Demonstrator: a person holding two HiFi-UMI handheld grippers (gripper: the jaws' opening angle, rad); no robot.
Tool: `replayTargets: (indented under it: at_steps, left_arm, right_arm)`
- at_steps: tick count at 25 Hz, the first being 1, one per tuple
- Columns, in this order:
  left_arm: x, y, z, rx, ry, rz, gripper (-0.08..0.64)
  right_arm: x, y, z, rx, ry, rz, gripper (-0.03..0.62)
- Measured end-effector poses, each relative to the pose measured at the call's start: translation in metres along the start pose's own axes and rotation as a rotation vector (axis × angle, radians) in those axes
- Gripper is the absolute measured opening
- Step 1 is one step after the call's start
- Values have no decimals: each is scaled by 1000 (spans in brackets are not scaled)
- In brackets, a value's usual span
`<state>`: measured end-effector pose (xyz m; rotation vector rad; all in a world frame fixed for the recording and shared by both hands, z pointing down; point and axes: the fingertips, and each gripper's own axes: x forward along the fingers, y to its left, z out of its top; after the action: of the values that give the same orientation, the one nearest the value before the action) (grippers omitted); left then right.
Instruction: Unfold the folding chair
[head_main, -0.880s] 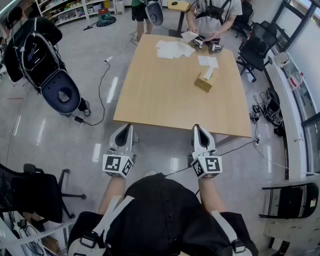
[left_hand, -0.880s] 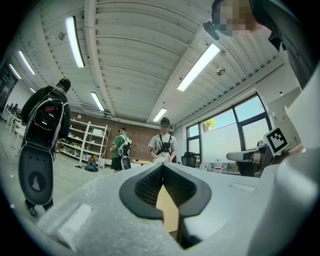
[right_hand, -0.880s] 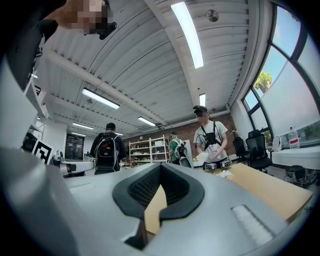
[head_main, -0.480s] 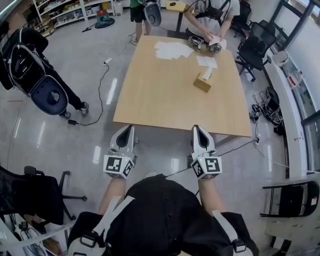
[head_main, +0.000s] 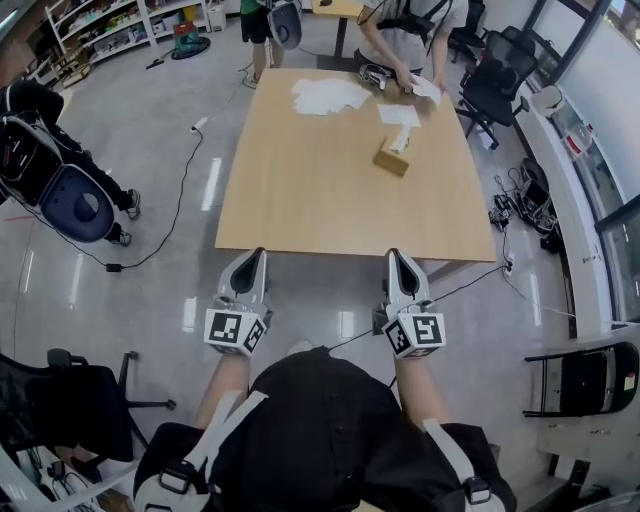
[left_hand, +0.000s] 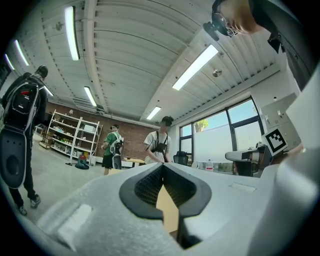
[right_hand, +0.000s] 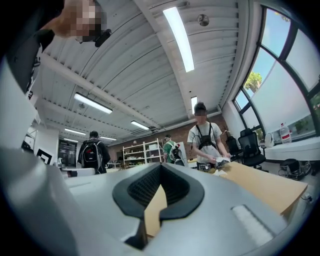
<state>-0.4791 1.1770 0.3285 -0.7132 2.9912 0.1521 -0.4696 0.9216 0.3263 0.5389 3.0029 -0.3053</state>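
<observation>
The folding chair (head_main: 585, 381), black with a dark frame, stands folded at the far right of the head view beside a pale cabinet, well away from both grippers. My left gripper (head_main: 256, 256) and right gripper (head_main: 396, 258) are held side by side in front of my body, pointing at the near edge of the wooden table (head_main: 350, 200). Both are shut with nothing between the jaws. In the left gripper view the left gripper (left_hand: 162, 168) shows its pads pressed together, and the right gripper (right_hand: 160, 168) looks the same in its own view.
Papers and a tissue box (head_main: 393, 157) lie on the table's far half, where a person (head_main: 405, 30) handles papers. Another person with a backpack (head_main: 55, 185) stands at the left. An office chair (head_main: 60, 410) is at lower left; cables run across the floor.
Both grippers stay where they were, still shut. The person with the backpack has walked further left, and the head view has shifted slightly.
</observation>
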Motion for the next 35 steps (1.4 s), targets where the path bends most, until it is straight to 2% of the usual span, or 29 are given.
replayTargets:
  at_steps: [5,11,18,25,35]
  left_arm:
    - [18,-17,2,-4,9,-80,3]
    - [60,-59,-2,-10,14,-239,3]
    - [101,-132,-10,-35,21,-457,3]
    - [124,-193,-13,-61,28,-625,3]
    - [138,-294,-26,-83,63,-888,3]
  right_arm:
    - [-20,-18,9,-15,-20,-92,5]
    - [-58,-54,28,-94,-65,-263,5]
    - [-119,-102,40,-90,-89,-461,5]
    - [-166,-121,48,-117,-95,-597,5]
    - [-252,-147,54,-123,-113,-845,5]
